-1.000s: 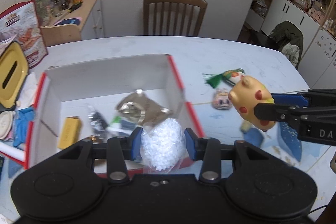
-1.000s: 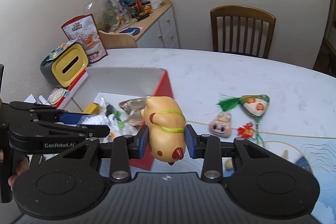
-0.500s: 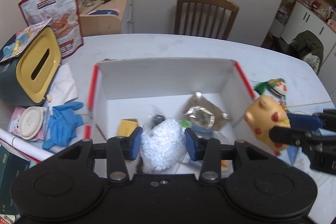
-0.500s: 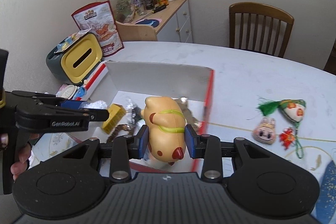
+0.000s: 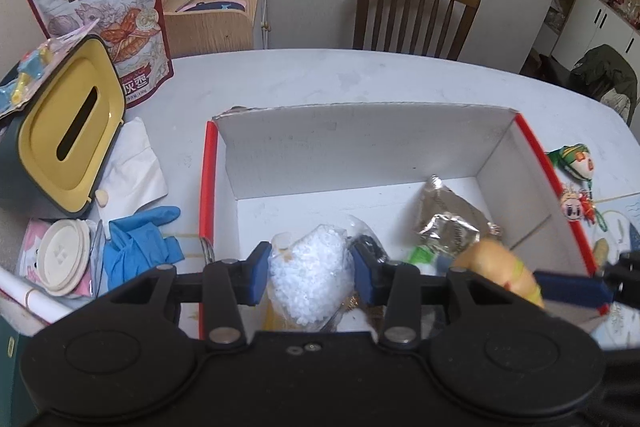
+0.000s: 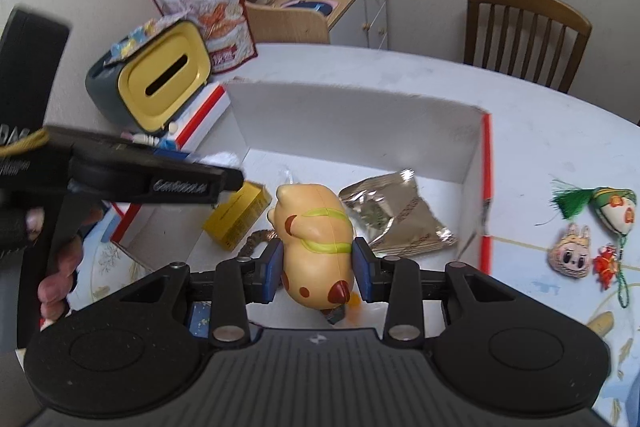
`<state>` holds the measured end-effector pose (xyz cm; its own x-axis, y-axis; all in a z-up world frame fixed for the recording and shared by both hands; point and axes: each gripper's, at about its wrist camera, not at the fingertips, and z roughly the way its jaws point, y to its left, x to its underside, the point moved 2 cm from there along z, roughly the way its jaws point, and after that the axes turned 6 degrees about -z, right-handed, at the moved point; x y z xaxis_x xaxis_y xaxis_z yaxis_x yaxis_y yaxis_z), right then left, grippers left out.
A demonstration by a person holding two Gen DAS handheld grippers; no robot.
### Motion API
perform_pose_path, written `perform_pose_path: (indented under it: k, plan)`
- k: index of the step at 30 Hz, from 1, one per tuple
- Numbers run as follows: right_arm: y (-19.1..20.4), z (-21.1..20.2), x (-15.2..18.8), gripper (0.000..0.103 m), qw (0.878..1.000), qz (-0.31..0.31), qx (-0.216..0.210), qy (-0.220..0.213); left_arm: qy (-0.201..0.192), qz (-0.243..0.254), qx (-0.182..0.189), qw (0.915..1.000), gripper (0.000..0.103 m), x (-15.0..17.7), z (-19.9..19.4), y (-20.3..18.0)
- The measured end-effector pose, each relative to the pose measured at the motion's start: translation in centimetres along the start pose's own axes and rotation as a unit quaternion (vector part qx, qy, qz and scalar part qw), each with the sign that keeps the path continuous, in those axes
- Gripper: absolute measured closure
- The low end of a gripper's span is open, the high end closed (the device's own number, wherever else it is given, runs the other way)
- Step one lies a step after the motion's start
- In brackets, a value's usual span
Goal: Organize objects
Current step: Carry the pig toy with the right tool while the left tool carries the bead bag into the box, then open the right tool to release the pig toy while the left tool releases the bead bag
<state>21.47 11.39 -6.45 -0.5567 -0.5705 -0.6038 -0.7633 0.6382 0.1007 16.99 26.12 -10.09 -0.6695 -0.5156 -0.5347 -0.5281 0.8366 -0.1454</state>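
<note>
Left gripper (image 5: 310, 275): I see my blue fingers (image 5: 256, 277) clenched on a clear bag of white beads (image 5: 308, 277), one pad on each side, the bag squeezed between them and hanging over the near part of the box.

Right gripper (image 6: 317, 269): here my fingers (image 6: 274, 271) are pressed against both flanks of the tan toy animal (image 6: 316, 239) — it has brown spots and a green strap across its back, and sits nose away from the camera, above the box's near edge.

Box (image 5: 360, 147): a white carton with red outer sides, open at the top, standing on the bench (image 5: 300, 79) in front of both grippers.

Inside the box: a crumpled silver foil packet (image 6: 396, 217) lies toward the right wall; a yellow carton (image 6: 240, 217) lies toward the left wall, tilted. Something dark sits beside the bead bag, but I cannot tell what it is.

Right of the box: a small doll-face charm (image 6: 570, 257), a green tasselled pouch (image 6: 612, 209) and a red ornament lie on the bench, apart from the box.

Left of the box: a yellow-lidded tissue holder (image 5: 68, 131), a red-edged snack bag (image 5: 104, 15) standing behind it, a blue glove (image 5: 140, 241) and a round white lid (image 5: 64, 257) — all outside the box.

Behind the bench: a wooden chair (image 5: 416, 13) by the wall.
</note>
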Motion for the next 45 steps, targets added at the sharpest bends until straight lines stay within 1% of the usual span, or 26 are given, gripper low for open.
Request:
perform_pose_path:
  k: [7, 17, 19, 26, 32, 34, 36, 38, 40, 45]
  plan:
    - [1.4, 2.6, 0.3, 0.067, 0.999, -0.021, -0.01, 0.029, 0.014, 0.007, -0.007, 0.9999, 0.062, -0.6, 2.4, -0.3]
    - [1.9, 5.8, 0.9, 0.067, 0.997, -0.039, -0.004, 0.068, 0.032, 0.016, -0.007, 0.9993, 0.062, -0.5, 4.4, -1.1]
    - [1.9, 5.9, 1.0, 0.067, 0.997, -0.034, -0.013, 0.068, 0.036, 0.019, -0.007, 0.9991, 0.062, -0.4, 4.7, -1.1]
    - [1.7, 6.0, 1.1, 0.065, 0.997, -0.028, -0.018, 0.067, 0.054, 0.026, -0.008, 0.9982, 0.061, 0.0, 5.4, -1.5]
    - [1.4, 5.5, 1.1, 0.064, 0.997, -0.019, -0.029, 0.063, 0.062, 0.039, -0.014, 0.9972, 0.058, 0.1, 5.6, -1.9]
    - [1.3, 5.2, 1.0, 0.063, 0.998, -0.017, -0.032, 0.059, 0.063, 0.039, -0.015, 0.9971, 0.057, 0.1, 5.6, -1.9]
    - [1.3, 4.8, 1.0, 0.057, 0.998, -0.019, -0.032, 0.056, 0.064, 0.035, -0.015, 0.9972, 0.055, 0.1, 5.6, -1.8]
    - [1.3, 4.5, 1.0, 0.054, 0.998, -0.021, -0.033, 0.052, 0.065, 0.03, -0.013, 0.9973, 0.054, 0.1, 5.6, -1.7]
    - [1.3, 4.2, 1.0, 0.053, 0.998, -0.022, -0.033, 0.048, 0.067, 0.027, -0.01, 0.9974, 0.052, 0.2, 5.5, -1.7]
    - [1.0, 3.5, 1.0, 0.052, 0.998, -0.021, -0.033, 0.044, 0.068, 0.02, -0.006, 0.9974, 0.048, 0.5, 5.2, -1.8]
